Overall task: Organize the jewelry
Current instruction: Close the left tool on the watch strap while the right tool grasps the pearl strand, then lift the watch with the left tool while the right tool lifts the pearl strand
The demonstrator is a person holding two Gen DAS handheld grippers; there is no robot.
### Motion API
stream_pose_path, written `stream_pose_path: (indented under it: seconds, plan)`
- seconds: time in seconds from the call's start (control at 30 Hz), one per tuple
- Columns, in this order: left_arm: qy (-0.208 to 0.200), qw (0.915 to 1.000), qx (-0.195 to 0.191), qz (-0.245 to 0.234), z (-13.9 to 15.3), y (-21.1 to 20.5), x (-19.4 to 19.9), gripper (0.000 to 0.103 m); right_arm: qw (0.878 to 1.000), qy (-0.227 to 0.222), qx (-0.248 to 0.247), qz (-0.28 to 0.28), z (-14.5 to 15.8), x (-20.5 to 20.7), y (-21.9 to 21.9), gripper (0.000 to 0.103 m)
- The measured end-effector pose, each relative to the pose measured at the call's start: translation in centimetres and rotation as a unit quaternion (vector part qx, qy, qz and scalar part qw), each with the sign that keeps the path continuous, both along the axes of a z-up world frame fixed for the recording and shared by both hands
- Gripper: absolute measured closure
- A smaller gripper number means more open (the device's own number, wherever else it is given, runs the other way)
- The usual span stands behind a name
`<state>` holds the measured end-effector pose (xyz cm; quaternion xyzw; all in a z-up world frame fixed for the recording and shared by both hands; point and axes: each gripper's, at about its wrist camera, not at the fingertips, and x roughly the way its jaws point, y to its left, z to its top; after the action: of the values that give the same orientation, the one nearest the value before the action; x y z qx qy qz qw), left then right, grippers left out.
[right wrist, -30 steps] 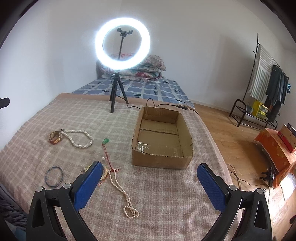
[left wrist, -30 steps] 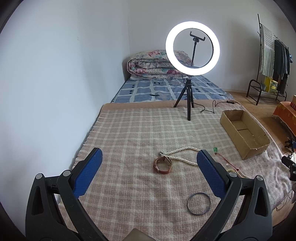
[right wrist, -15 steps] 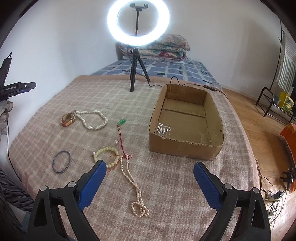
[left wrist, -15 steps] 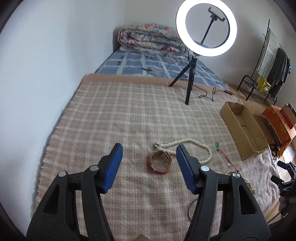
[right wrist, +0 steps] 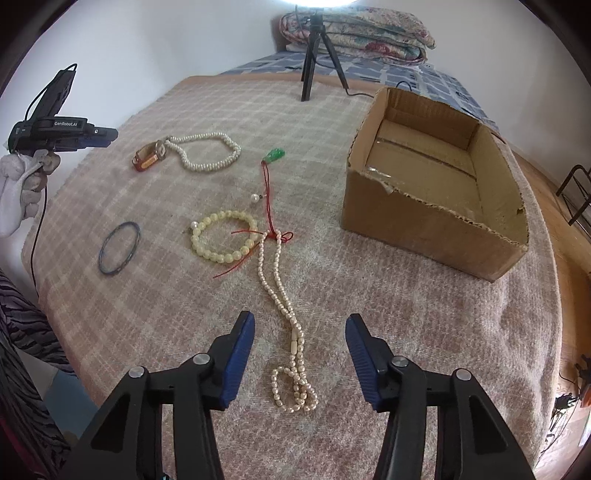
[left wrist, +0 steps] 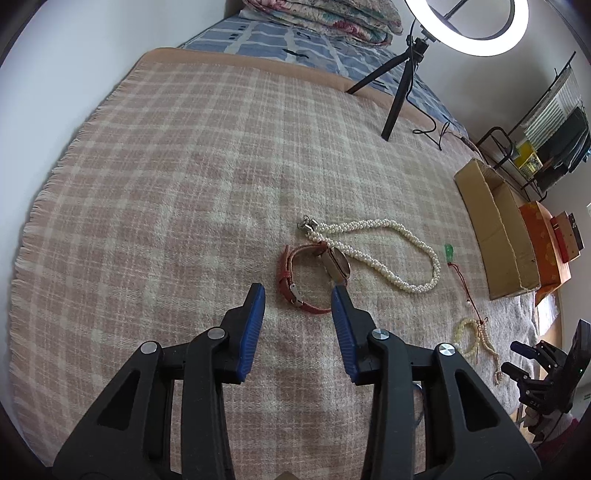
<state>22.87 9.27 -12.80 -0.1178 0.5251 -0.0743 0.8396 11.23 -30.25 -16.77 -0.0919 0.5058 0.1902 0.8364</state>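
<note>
My left gripper (left wrist: pixel 298 291) is open, its blue pads either side of the near end of a red-strapped watch (left wrist: pixel 295 280) on the plaid blanket. A twisted pearl necklace (left wrist: pixel 391 254) lies just beyond the watch. My right gripper (right wrist: pixel 300 323) is open above a long pearl strand (right wrist: pixel 291 332). A yellow bead bracelet (right wrist: pixel 221 240), a red cord with a green pendant (right wrist: pixel 273 155) and a dark blue bangle (right wrist: pixel 120 247) lie further out. The open cardboard box (right wrist: pixel 424 221) stands at the right and holds no jewelry.
A ring light on a tripod (left wrist: pixel 399 92) stands at the blanket's far edge, with a cable beside it. Folded quilts (right wrist: pixel 362 33) lie on the blue mattress behind. A clothes rack (left wrist: pixel 546 129) and an orange box (left wrist: pixel 543 240) stand off the bed to the right.
Both grippers have dropped toward the blanket and narrowed their opening. The left one has closed in on the watch, the right one on the long pearl strand.
</note>
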Motion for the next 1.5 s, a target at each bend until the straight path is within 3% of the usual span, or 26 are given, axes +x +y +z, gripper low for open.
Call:
stream_pose_path:
  seconds: [0.17,0.43,0.77,0.93,1.0,1.07,1.13,1.23,1.5]
  plan:
    - [0.012,0.9999,0.000,0.005,-0.8,0.1,0.7,0.065,0.999,0.009,-0.039,0.019,-1.2,0.3,1.1,0.056]
    - [0.036,0.9989,-0.023,0.018,-2.1,0.6,2.4,0.065,0.999,0.025,-0.037,0.010,-2.1,0.6,0.2,0.061]
    - [0.071,0.9973,-0.005,0.020,-5.3,-0.2,4.2,0.065,0.999,0.019,-0.045,0.020,-2.4,0.7,0.9,0.061]
    - [0.067,0.9975,0.011,0.018,-5.8,-0.9,4.4,0.065,0.999,0.016,-0.047,0.022,-2.7,0.6,1.2,0.060]
    - [0.064,0.9976,0.020,0.016,-5.9,-1.1,4.3,0.069,0.999,0.022,-0.036,0.023,-2.7,0.7,1.1,0.066]
    - [0.059,0.9976,0.032,0.018,-5.9,-1.1,4.4,0.087,0.999,0.026,-0.028,0.021,-2.6,0.6,1.0,0.075]
    - [0.058,0.9977,0.024,0.023,-6.0,-1.0,4.6,0.094,0.999,0.029,-0.021,0.019,-2.5,0.7,0.9,0.082]
    - [0.056,0.9979,0.016,0.028,-5.9,-0.7,4.5,0.094,0.999,0.035,-0.010,0.015,-2.5,0.6,0.8,0.097]
    - [0.043,0.9987,0.000,0.026,-4.7,-0.3,3.7,0.095,0.998,0.040,0.049,-0.005,-1.5,0.4,-0.4,0.097]
